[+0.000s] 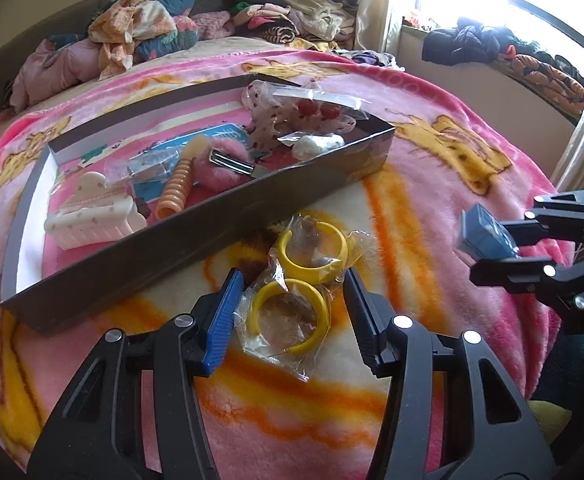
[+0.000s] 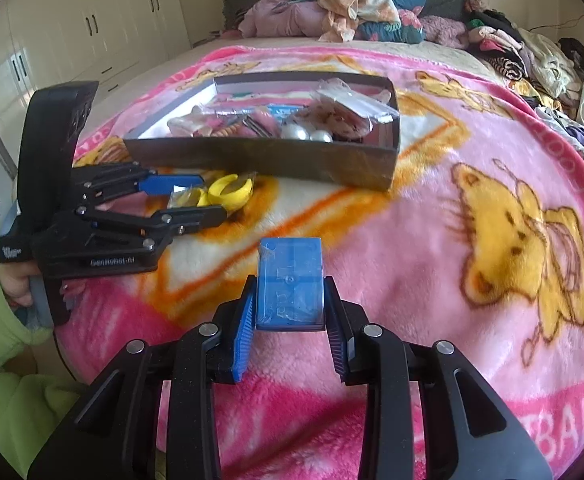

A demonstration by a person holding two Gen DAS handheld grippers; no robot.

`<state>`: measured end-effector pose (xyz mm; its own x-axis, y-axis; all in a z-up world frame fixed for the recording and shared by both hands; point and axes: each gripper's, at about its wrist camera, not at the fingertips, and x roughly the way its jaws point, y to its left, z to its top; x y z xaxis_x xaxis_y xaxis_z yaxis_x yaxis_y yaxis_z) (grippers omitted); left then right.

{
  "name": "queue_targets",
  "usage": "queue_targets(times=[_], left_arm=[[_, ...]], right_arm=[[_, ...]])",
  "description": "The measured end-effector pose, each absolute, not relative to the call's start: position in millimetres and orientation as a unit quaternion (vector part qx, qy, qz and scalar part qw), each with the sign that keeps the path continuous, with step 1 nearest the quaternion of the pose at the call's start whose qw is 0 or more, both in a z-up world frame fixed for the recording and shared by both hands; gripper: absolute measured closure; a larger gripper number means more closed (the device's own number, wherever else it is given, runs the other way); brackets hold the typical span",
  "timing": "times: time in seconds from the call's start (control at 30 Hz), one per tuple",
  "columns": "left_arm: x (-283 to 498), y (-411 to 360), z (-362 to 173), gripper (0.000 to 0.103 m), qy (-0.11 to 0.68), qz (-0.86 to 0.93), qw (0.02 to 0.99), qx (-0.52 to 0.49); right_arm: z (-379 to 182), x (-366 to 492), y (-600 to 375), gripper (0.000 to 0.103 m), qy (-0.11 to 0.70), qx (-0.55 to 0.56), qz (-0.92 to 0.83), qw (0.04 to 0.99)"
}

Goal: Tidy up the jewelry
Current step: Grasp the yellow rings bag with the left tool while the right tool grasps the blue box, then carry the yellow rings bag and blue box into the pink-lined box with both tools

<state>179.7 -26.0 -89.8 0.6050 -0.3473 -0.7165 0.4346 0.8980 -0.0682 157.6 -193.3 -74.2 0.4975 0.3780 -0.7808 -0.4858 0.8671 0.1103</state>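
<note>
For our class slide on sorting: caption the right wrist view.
Right gripper clamps a translucent blue plastic box above the pink cartoon blanket.

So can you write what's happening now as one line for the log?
left gripper: around bagged yellow hoop earrings, pads apart | right gripper: holding blue box | grey tray: on blanket

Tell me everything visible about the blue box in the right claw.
The blue box is a small, flat, rectangular case of translucent blue plastic with faint moulded marks on its lid, which looks closed. It sits level between the pads of the right claw, which press on its two long sides near the rear, its front end sticking out above the pink blanket.
</note>
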Motion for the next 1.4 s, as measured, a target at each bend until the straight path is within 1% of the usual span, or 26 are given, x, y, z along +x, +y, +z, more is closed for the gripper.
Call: queue_targets(times=[0.23,0.43,0.87,1.1,1.4], left_arm=[[168,-12,-74,0.061,0.370,-0.222,0.902,0.022],[168,17,-54,0.061,0.346,-0.194,0.918,-0.014],[195,67,-31,0.060,0.319,-0.115,0.939,-0.054],[209,84,-29,0.060,0.321,-0.079,0.942,-0.060],[221,93,-40,0.060,0.330,-0.046,0.941,-0.062]], right_arm=[[-62,160,-191,0.072,0.414,-0.054,0.253,0.873],[-52,170,-184,0.072,0.400,-0.050,0.258,0.878],[-34,204,-157,0.072,0.374,-0.052,0.259,0.889],[-32,226,-149,0.072,0.367,-0.039,0.251,0.895],[-29,256,-141,0.072,0.363,-0.035,0.232,0.902]])
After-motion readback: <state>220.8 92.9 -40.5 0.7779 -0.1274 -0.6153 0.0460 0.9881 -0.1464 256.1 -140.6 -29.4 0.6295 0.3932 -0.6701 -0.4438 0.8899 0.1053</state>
